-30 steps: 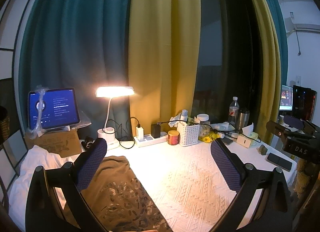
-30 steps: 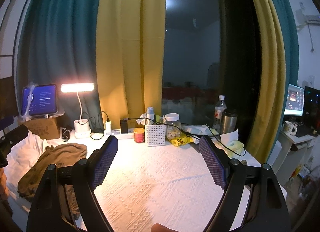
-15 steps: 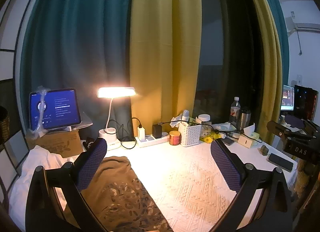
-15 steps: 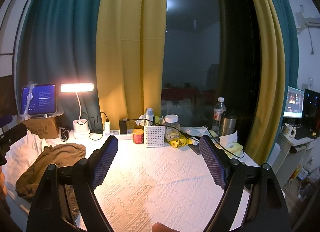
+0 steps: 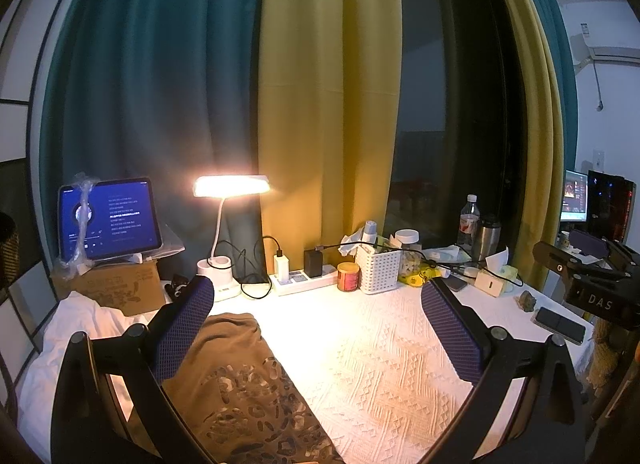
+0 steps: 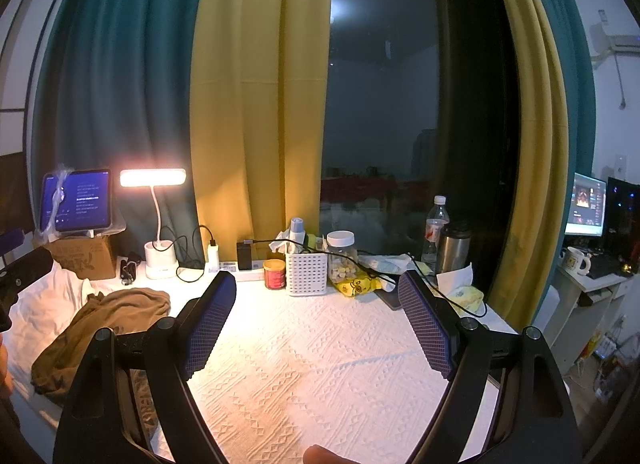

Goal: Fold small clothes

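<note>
Nearest, both tongs stand wide apart and hold nothing: the left gripper (image 5: 316, 308) hovers above the near-left part of the table, the right gripper (image 6: 316, 316) above the middle of the white textured tablecloth (image 6: 320, 364). Just under the left gripper's left pad lies the crumpled olive-brown small garment with a mottled printed patch (image 5: 240, 376), bunched in a loose heap at the cloth's left side, well left of the right gripper.

It looks soft, light and limp, so it should sag and drag when lifted rather than keep any shape; a pinch at a hem or corner, one for each gripper, seems the best hold for spreading it flat, though no clear edge shows in the heap.

Beyond it sit a white gooseneck desk lamp, lit (image 5: 230, 188), a white perforated plastic basket (image 6: 306, 274) and a small red tin (image 6: 275, 274), all along the far edge.
</note>
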Demonstrator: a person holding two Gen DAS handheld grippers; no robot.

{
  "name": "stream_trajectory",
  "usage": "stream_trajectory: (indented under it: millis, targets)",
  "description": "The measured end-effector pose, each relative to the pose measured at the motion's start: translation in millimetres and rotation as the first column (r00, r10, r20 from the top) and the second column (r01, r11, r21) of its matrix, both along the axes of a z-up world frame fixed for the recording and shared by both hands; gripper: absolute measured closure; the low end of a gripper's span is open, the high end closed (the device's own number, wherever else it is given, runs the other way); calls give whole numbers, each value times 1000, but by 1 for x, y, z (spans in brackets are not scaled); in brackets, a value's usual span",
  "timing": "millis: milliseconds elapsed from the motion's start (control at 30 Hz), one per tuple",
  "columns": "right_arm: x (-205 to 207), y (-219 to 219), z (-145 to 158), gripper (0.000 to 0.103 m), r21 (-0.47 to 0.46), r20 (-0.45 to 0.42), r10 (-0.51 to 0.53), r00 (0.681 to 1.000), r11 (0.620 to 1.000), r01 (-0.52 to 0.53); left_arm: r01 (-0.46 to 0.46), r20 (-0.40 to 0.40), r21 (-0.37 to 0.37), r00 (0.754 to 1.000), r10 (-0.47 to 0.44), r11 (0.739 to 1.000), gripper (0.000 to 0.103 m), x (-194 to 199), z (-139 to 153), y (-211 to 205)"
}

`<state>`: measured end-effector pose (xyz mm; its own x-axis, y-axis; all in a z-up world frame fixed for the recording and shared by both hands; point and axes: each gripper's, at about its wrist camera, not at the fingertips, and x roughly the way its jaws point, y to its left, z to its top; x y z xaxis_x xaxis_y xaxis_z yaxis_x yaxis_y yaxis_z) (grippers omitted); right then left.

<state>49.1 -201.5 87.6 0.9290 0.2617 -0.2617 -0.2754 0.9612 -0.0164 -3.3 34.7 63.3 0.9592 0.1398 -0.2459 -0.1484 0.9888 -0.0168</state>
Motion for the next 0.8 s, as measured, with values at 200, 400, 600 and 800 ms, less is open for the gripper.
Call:
stream_trajectory:
  millis: [200,400,600,800]
  targets:
    - [0,0,0,17,0,0,0,1000,1000,0,-1,0,0,1000,1,1000,1,0,0,0]
    - [2,-2,1,17,0,-2,-1,1000,1000,1,-7,-4,-1,1000,7,1000,1,0,1,1]
    - [1,-1,1,17,-1,-1,-2,1000,1000,2,-11,-3,1,1000,11,1000,1,0,2,1]
    - [2,-2,0,17,-1,-3,-3,1000,1000,3,-14,-5,5,1000,14,1000,1,-1,3,0]
